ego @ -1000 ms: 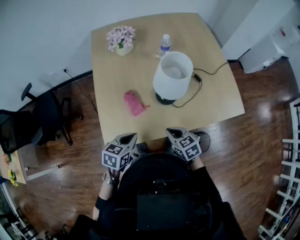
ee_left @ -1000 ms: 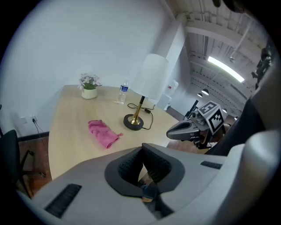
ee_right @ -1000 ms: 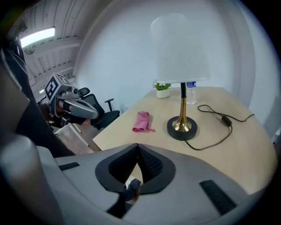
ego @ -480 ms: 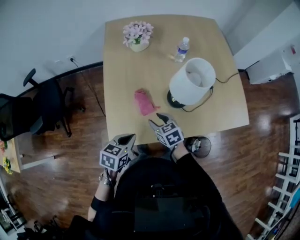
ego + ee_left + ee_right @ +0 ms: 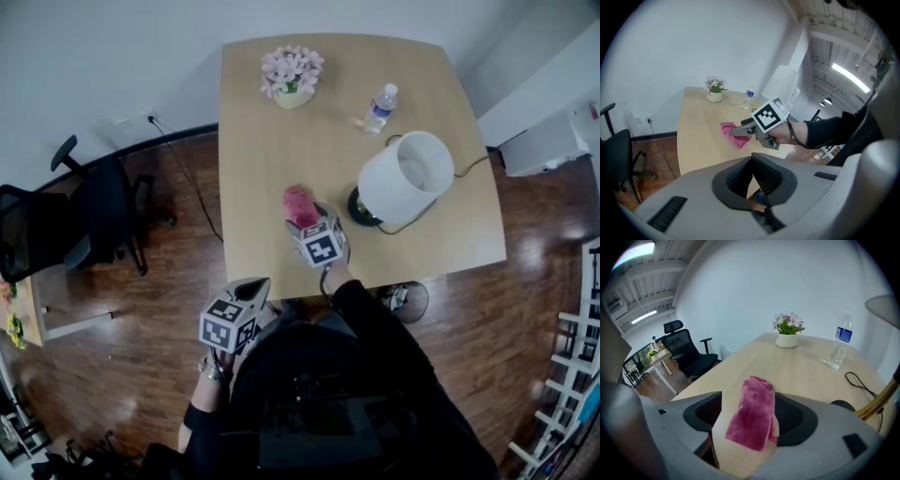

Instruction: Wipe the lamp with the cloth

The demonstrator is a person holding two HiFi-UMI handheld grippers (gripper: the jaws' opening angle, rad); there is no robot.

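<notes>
**Grippers.** The right gripper (image 5: 302, 223) stands wide; its jaws have just been opening. The cloth (image 5: 752, 413) lies between them, but the pads are not yet pressing on it. The left gripper (image 5: 753, 178) is closed pad to pad with nothing in it, and is held off the near edge of the table (image 5: 262, 150).

**Location.** The pink cloth lies bunched on the table near the front edge. The lamp (image 5: 403, 178) is to its right, near but apart, with its cord trailing behind the base.

**Handling (judgement).**
- The cloth looks soft, light and limp, and is likely to sag and drape once lifted.
- The raised fold along its middle looks the best place to pinch. The jaws should go low enough to gather several layers, not a single edge.
- The lamp shade appears thin and easily dented, and the lamp may rock on its base, so light strokes seem advisable.

**Markings.**
- The gripper cubes carry black-and-white square patterns only, with no words.
- The bottle (image 5: 379, 106) has a blue label, too small to read.
- No brand is legible on the lamp or cloth.
</notes>
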